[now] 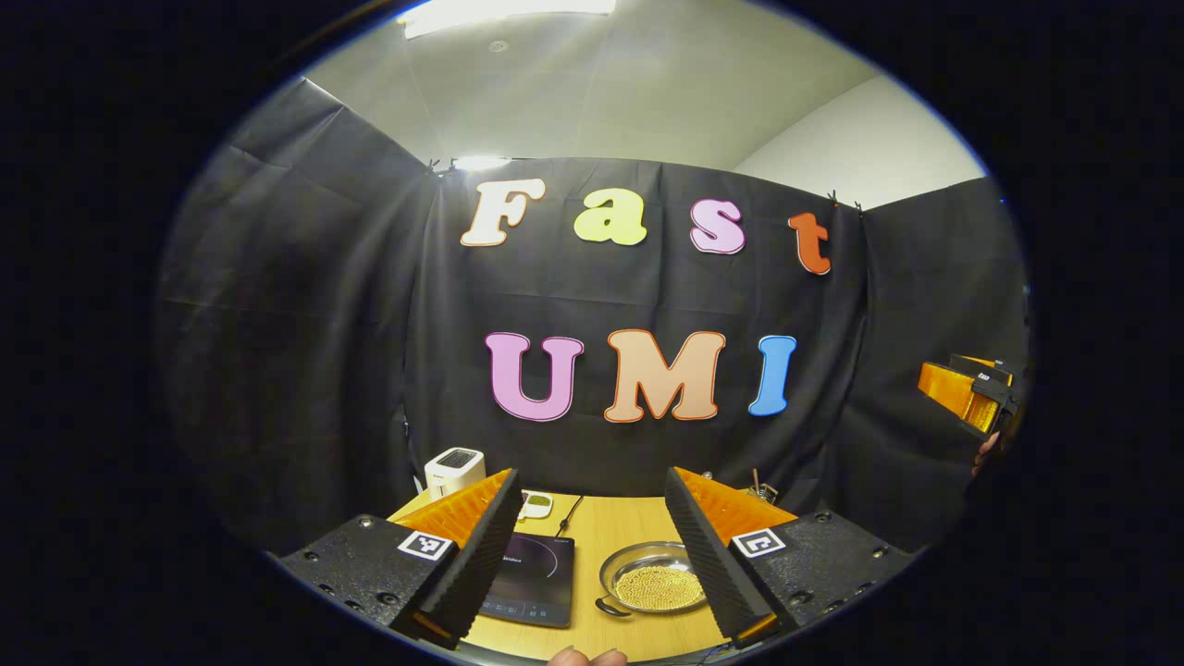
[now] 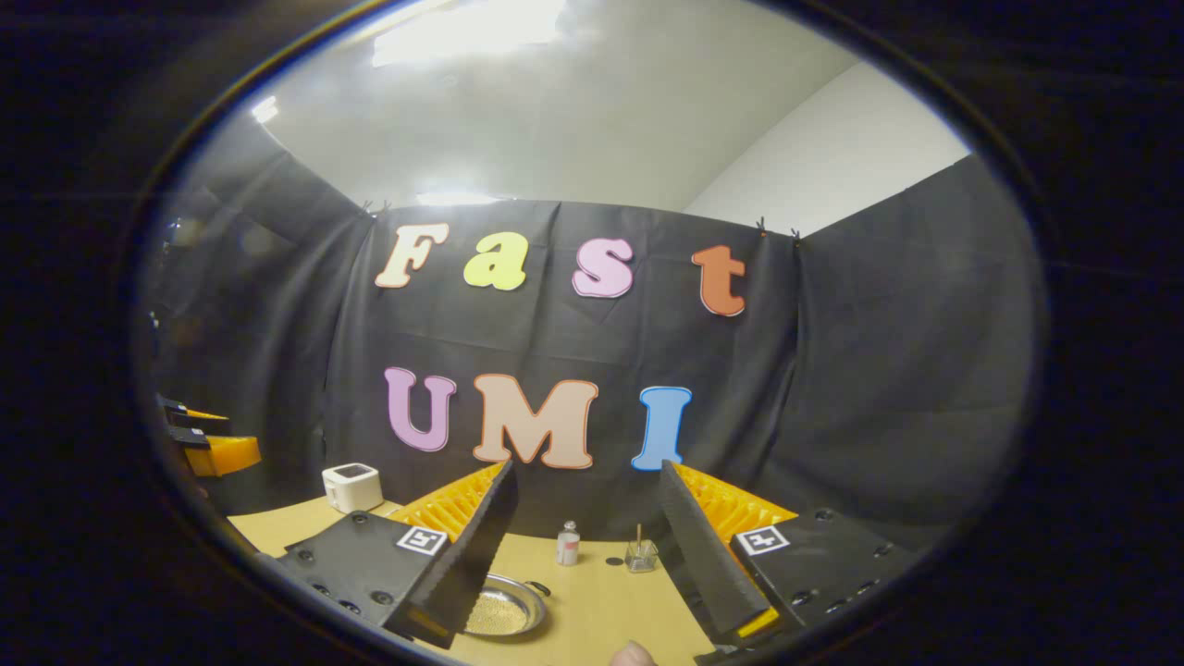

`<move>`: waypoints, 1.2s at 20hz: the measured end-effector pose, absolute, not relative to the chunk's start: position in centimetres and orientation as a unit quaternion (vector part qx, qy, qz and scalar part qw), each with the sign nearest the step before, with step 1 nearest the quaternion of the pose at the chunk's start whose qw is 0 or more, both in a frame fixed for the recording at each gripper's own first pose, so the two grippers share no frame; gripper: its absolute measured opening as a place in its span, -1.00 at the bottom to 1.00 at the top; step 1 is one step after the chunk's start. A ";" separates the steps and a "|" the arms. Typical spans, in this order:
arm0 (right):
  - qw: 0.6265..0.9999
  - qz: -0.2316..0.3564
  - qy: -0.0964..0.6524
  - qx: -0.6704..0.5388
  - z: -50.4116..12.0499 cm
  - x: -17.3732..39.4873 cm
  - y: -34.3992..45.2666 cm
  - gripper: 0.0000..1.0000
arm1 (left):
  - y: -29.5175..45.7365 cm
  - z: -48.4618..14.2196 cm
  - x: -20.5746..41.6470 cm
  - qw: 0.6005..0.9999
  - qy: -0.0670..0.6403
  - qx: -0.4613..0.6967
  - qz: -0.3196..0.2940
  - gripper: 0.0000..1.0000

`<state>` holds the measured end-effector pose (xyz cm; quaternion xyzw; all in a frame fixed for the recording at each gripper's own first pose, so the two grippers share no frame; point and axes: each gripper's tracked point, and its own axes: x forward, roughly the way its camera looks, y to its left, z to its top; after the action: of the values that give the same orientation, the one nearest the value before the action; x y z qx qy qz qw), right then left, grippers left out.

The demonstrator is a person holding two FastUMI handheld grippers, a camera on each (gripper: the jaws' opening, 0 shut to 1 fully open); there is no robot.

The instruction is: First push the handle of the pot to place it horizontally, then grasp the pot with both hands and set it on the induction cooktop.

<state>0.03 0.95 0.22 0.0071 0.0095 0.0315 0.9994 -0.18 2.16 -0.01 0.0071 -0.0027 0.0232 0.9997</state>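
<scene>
The pot [image 1: 653, 579] sits on the counter [image 1: 618, 529], a shallow metal pan with a bed of small yellowish grains inside. Its dark handle [image 1: 610, 608] shows at the near-left rim in the left gripper view, pointing toward the viewer's side rather than lying crosswise; in the right gripper view a second dark handle [image 2: 537, 587] shows at the pot's far-right rim, so the handle axis seems to run diagonally. Just to the pot's left lies the induction cooktop [image 1: 531, 578], flat and dark, close beside it but apparently not touching.

The left tool [image 1: 588, 546] hangs above the counter with its fingers spread wide, nothing between them; the pot lies below and slightly right of its centre line. The right tool [image 2: 585, 555] is likewise spread and empty, with the pot [image 2: 504, 606] low at its left finger. Both hover well clear of the pot. The left tool looks nearer the near handle, so the push to turn it crosswise probably falls to that side.

Behind stand a white appliance [image 1: 454, 470], a small bottle [image 2: 568, 544] and a glass jar [image 2: 640, 554].
</scene>
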 end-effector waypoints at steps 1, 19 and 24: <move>0.999 0.033 0.011 0.008 0.3 0.0 1.0 0.93 | 2.5 -0.1 -0.1 1.000 -0.003 0.008 0.025 0.87; 0.996 0.043 0.082 0.015 -2.3 0.1 2.7 0.67 | 8.3 -3.6 2.6 1.000 0.013 -0.012 -0.005 0.87; 0.995 0.011 0.098 0.006 -4.0 1.4 2.2 -0.51 | 8.6 -3.9 3.5 1.000 0.012 -0.004 -0.001 0.87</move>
<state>1.42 2.20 -4.05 0.0056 0.0981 0.0113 0.9951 3.52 8.61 -3.87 -0.0039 0.0122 -0.0013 0.9999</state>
